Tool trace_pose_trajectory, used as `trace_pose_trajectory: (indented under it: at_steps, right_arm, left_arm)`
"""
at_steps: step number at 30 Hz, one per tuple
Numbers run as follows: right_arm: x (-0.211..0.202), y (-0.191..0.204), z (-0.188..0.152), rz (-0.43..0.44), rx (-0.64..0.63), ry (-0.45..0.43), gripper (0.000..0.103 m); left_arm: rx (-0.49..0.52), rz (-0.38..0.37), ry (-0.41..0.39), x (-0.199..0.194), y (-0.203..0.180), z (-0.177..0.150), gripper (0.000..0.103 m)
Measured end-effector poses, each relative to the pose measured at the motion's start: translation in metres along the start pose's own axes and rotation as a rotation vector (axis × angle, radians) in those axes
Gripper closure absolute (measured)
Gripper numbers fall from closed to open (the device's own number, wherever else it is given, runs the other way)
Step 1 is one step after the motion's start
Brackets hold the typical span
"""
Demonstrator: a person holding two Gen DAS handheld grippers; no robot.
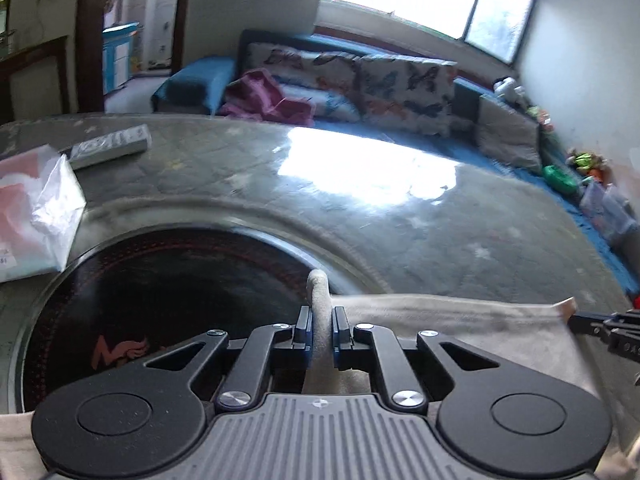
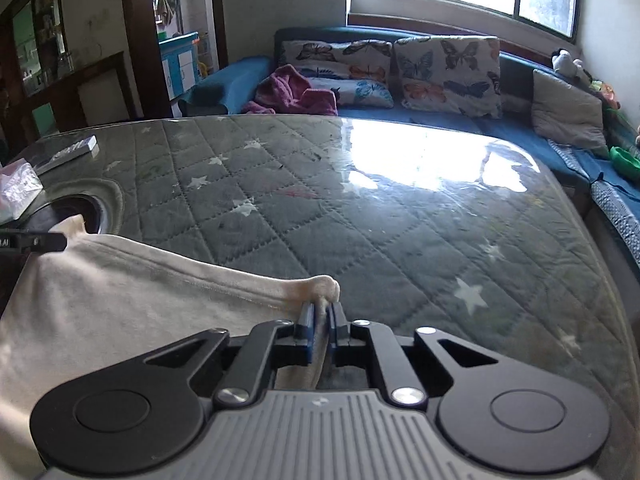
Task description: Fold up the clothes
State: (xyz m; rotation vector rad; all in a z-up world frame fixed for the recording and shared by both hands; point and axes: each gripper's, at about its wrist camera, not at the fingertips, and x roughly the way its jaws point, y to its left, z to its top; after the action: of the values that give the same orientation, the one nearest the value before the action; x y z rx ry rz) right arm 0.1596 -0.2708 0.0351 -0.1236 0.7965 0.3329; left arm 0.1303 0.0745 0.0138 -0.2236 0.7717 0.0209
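A cream-white garment [image 2: 120, 300] lies on the glass-topped table, its far hem stretched between both grippers. My left gripper [image 1: 322, 320] is shut on a pinched fold of the cream garment [image 1: 440, 320] at its left corner, above the dark round cooktop. My right gripper [image 2: 322, 318] is shut on the other corner, where the cloth bunches up between the pads. The right gripper's tip [image 1: 600, 326] shows at the right edge of the left wrist view, and the left gripper's tip [image 2: 36, 242] shows at the left edge of the right wrist view.
The table [image 2: 360, 208] has a grey quilted star cover under glass. A round black cooktop [image 1: 160, 300] is set into it at the left. A white plastic bag [image 1: 32, 208] and a remote [image 1: 110, 146] lie beyond. A blue sofa [image 2: 440, 120] with cushions stands behind.
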Motion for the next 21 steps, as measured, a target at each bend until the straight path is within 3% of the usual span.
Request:
trace_pose_trajectory:
  at_steps: [2, 8, 16, 21]
  right_arm:
    - [-0.002, 0.002, 0.003, -0.006, -0.020, -0.003, 0.087]
    - [-0.047, 0.023, -0.010, 0.061, -0.125, -0.021, 0.087]
    - [-0.120, 0.086, -0.074, 0.308, -0.331, 0.071, 0.085]
    - [-0.145, 0.125, -0.106, 0.440, -0.419, 0.127, 0.078]
  left_arm:
    - [-0.002, 0.007, 0.010, 0.001, 0.002, 0.000, 0.088]
    - [0.024, -0.005, -0.016, -0.018, -0.003, -0.001, 0.083]
    - [0.136, -0.177, 0.008, -0.040, -0.046, -0.015, 0.084]
    - [0.213, -0.227, 0.043, -0.036, -0.068, -0.035, 0.084]
